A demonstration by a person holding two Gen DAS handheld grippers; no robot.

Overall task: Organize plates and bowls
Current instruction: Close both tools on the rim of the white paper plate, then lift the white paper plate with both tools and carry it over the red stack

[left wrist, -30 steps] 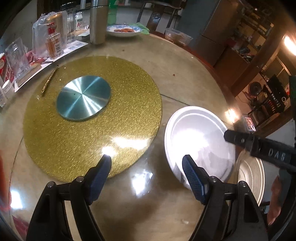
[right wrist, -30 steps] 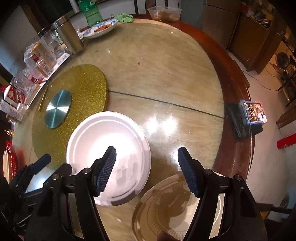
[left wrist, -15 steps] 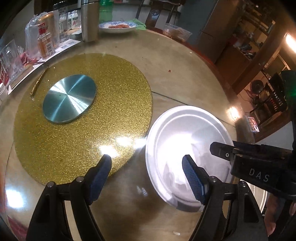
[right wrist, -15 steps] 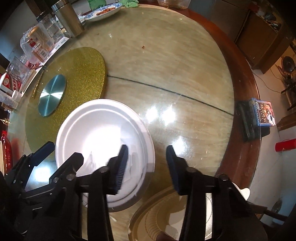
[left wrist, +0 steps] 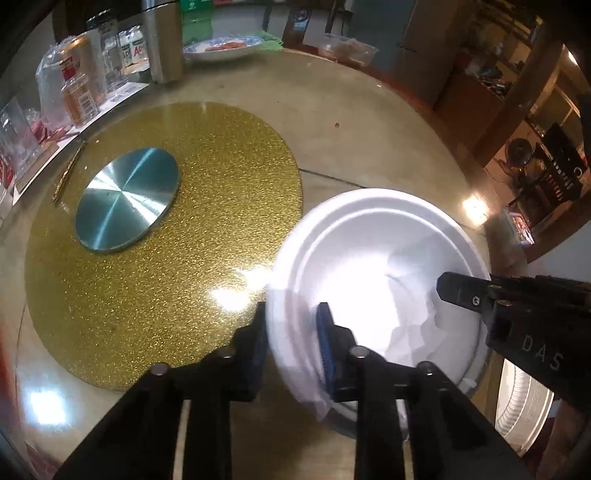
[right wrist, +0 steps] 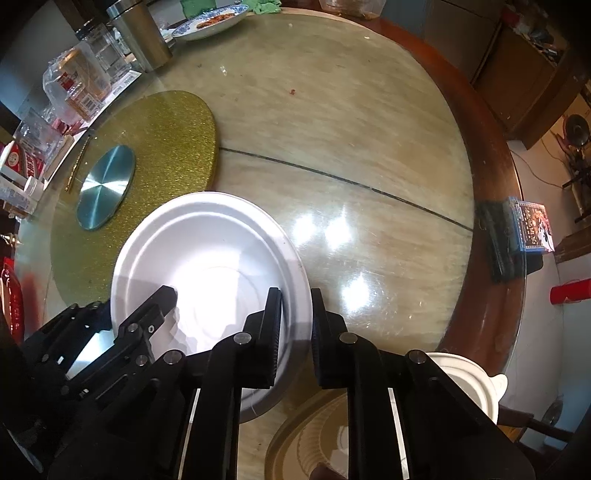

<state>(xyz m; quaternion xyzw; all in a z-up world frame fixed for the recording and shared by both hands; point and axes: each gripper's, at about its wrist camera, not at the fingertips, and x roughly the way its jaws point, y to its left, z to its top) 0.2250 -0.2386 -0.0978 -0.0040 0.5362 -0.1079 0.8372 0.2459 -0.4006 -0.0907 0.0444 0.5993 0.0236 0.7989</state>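
A large white plate (left wrist: 373,258) sits on the round glass-topped table, right of the gold turntable; it also shows in the right wrist view (right wrist: 207,251). My left gripper (left wrist: 291,343) is shut on the plate's near left rim, one finger outside and one inside. My right gripper (right wrist: 295,332) is shut on the plate's right rim, and its black body (left wrist: 517,314) shows over the plate's right side in the left wrist view. A white bowl (right wrist: 469,380) sits below the table edge at the lower right.
A gold glitter turntable (left wrist: 166,236) with a round metal hub (left wrist: 127,199) lies left of the plate. Bottles, jars and a steel flask (left wrist: 162,40) crowd the far left edge. A blue-rimmed dish of food (right wrist: 210,22) sits at the back. A boxed item (right wrist: 528,229) lies on the right rim.
Both grippers moved in over the white plate and closed on its rim, the left on the near left edge, the right on the right edge.
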